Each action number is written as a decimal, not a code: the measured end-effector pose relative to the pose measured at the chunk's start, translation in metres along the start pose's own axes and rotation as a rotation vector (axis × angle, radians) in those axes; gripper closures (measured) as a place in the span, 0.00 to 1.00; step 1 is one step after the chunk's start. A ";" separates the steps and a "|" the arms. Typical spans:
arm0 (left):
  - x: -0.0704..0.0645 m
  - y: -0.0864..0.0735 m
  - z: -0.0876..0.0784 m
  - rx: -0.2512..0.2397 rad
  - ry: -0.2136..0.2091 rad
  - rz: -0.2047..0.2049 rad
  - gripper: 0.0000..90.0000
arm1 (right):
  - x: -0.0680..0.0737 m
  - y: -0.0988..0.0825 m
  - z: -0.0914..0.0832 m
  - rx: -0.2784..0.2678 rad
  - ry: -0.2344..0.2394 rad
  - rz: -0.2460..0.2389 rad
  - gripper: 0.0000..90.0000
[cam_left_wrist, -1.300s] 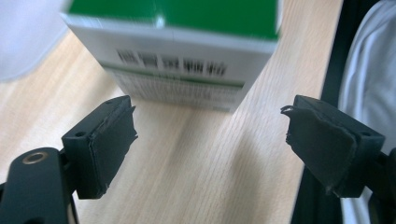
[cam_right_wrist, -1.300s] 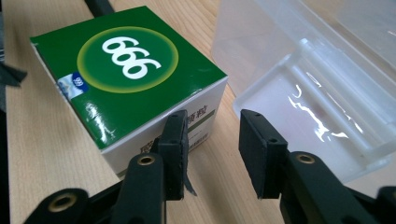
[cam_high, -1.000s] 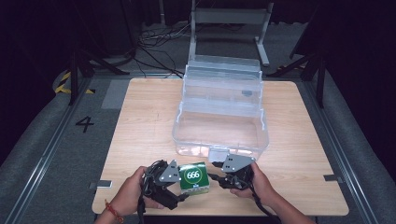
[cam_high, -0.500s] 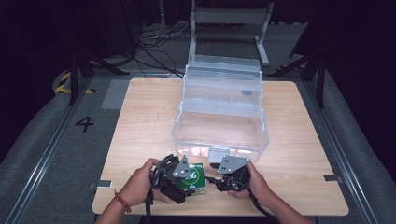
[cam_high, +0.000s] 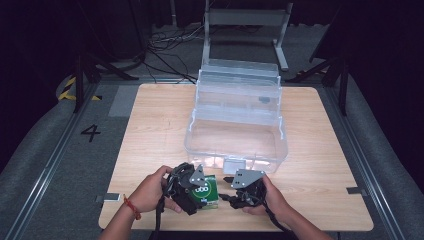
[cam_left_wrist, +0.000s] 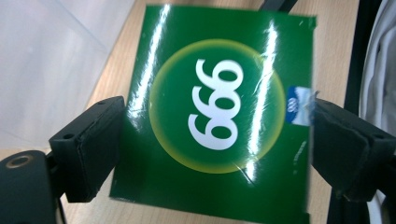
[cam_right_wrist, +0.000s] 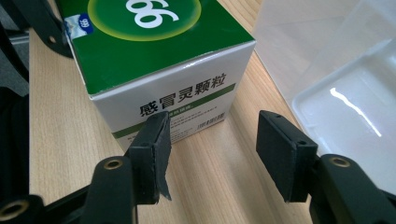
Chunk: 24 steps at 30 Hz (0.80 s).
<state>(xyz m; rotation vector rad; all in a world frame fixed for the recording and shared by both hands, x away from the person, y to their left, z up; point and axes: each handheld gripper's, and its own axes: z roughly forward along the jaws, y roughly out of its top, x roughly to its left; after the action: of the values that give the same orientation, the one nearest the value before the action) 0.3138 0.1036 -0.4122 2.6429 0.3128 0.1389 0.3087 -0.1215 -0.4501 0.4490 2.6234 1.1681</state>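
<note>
The green box (cam_high: 205, 188) lies on the table's (cam_high: 150, 130) near edge, just before the clear bin (cam_high: 235, 135). The left gripper (cam_left_wrist: 217, 135), pointing down, clamps the box's sides (top face showing). The right gripper (cam_right_wrist: 210, 144), held low and level beside it, has just been opening, nothing between its jaws

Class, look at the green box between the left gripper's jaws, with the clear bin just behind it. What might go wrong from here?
1. The left gripper straddles the green box by its glossy sides; it may slip or tilt when lifted.
2. The clear bin stands close behind; the box might catch its rim.
3. The right gripper, open and close by, could be bumped.
</note>
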 end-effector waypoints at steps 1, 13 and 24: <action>0.002 -0.001 0.003 0.002 -0.009 -0.005 0.11 | 0.000 0.000 0.000 0.002 -0.001 0.006 0.51; -0.002 -0.003 0.021 0.160 -0.004 0.022 0.12 | 0.002 -0.001 -0.004 -0.001 0.005 -0.011 0.46; -0.002 -0.005 0.021 0.204 -0.016 0.033 0.13 | -0.011 0.003 -0.073 -0.074 -0.058 -0.034 0.38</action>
<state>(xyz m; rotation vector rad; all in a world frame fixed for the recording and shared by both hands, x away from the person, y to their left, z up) 0.3137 0.0981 -0.4335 2.8501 0.2914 0.1020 0.2955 -0.1730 -0.3987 0.4152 2.5196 1.2180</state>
